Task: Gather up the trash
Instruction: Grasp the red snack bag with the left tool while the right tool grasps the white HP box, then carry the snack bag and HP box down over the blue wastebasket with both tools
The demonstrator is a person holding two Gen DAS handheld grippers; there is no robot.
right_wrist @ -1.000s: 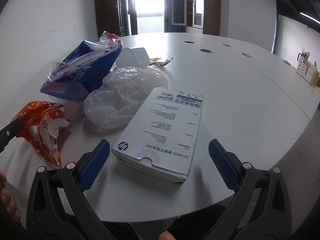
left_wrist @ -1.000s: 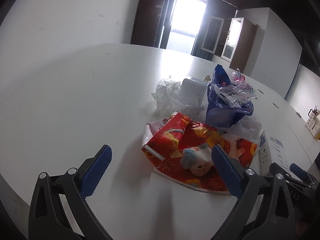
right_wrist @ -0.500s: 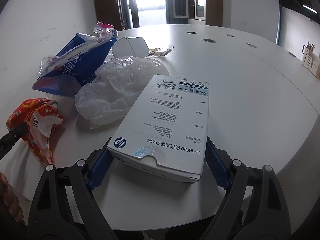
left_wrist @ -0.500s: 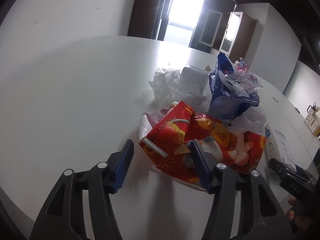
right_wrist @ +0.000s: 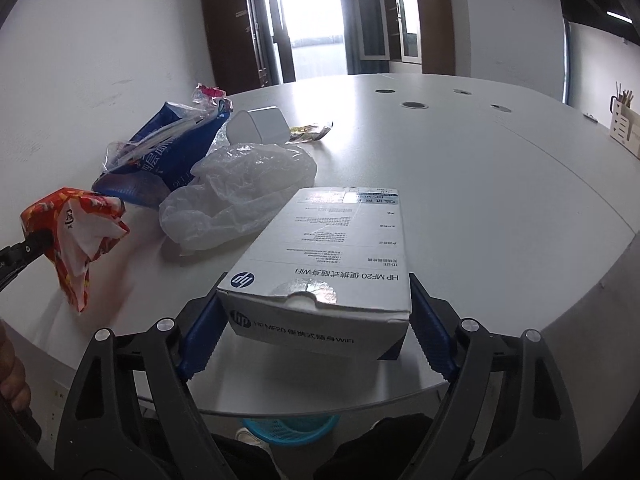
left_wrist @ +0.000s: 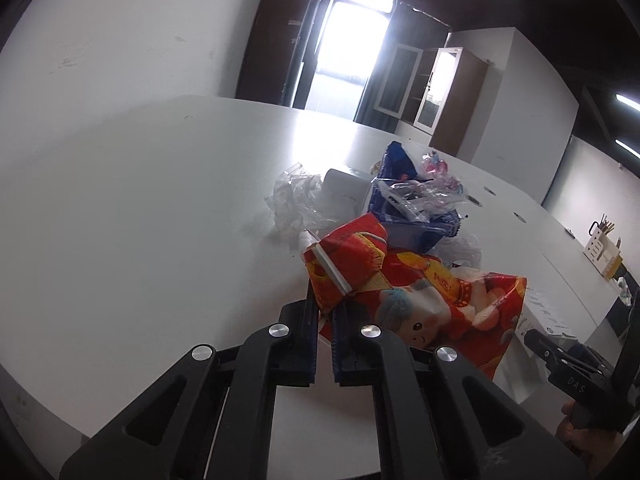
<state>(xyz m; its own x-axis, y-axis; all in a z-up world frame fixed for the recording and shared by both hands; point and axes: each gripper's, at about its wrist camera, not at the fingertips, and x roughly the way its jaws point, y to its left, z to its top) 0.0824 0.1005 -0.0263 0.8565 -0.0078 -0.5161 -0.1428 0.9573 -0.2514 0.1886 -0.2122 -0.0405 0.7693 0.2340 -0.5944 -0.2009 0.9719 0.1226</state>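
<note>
I am in an office meeting room. The long white surface [right_wrist: 460,184] has round cable holes [right_wrist: 415,105]. Behind it stand wooden cabinets with glass doors [right_wrist: 404,20] beside a bright window [right_wrist: 308,0]. A desk organizer with pens [right_wrist: 622,124] stands at the far edge.

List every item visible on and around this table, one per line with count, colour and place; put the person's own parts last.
red printed bag: 1, red with cartoon print, near table edge, one edge pinched in the left gripper
white box: 1, white with blue logo, near table edge, between the right gripper's pads
blue bag: 1, blue, stuffed with wrappers, behind the red bag
clear plastic bag: 1, translucent, between blue bag and box
white cup: 1, on its side behind the clear bag
small wrapper: 1, yellowish, right of the cup
table: 1, white
basket: 1, turquoise, below the table edge
left gripper: shut on the bag
right gripper: clamped on the box
hand: partly visible on the right gripper's handle
</note>
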